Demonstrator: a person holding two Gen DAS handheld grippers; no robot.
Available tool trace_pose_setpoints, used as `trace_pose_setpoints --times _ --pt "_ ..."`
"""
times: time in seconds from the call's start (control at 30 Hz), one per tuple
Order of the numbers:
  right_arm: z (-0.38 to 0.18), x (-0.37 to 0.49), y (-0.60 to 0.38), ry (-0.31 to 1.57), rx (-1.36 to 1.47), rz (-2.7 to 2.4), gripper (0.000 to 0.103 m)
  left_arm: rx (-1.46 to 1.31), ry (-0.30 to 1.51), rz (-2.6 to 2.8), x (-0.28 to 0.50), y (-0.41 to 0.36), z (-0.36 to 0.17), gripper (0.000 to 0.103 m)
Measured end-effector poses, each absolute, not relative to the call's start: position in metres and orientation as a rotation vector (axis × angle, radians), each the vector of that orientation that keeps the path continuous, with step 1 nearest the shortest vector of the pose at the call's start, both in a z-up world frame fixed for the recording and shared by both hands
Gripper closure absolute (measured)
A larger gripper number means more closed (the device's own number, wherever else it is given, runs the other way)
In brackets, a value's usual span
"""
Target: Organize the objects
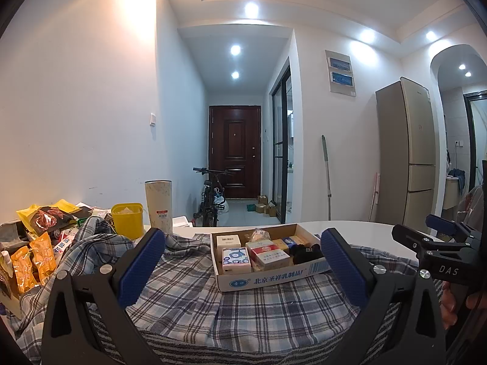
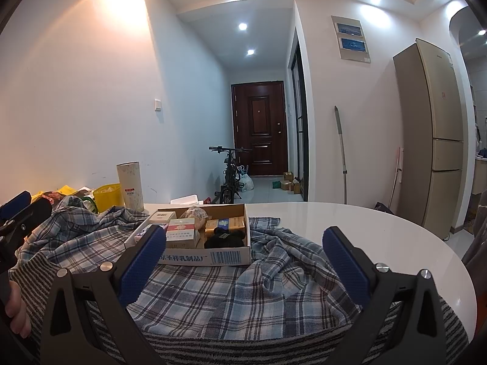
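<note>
Both grippers wide open, nothing held, over plaid shirt on white table.

L gripper [image 1: 243, 261]: cardboard box [image 1: 268, 276] w/ small packs sits at 12 o'clock, just ahead between its fingers; snack bags [image 1: 33, 255] at 9, yellow tub [image 1: 127, 220] at 10–11. R gripper [image 2: 243, 261]: same box [image 2: 213, 257] at 11–12, shirt [image 2: 213, 298] under both; table [image 2: 350, 222] bare at 1–2.

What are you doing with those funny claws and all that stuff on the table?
A person holds two grippers, tidying up. The left gripper and right gripper are both open and hold nothing. They hover over a plaid shirt on the white table. A cardboard box of small packets sits on the shirt. Snack bags lie at the left.
</note>
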State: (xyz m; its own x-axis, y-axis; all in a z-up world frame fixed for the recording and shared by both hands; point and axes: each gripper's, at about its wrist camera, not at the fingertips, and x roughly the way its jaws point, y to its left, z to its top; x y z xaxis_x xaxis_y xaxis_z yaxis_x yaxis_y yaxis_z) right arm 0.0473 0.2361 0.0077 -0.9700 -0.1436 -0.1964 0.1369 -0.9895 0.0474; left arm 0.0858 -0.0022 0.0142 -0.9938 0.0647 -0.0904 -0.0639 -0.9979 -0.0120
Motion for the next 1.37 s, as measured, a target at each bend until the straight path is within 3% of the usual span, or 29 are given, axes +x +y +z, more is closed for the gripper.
trace_pose_setpoints --times 1.37 --pt "0.0084 0.0489 0.2335 -0.004 0.284 -2.990 0.000 -0.158 0.021 3.069 0.0840 -0.0005 0.0120 0.000"
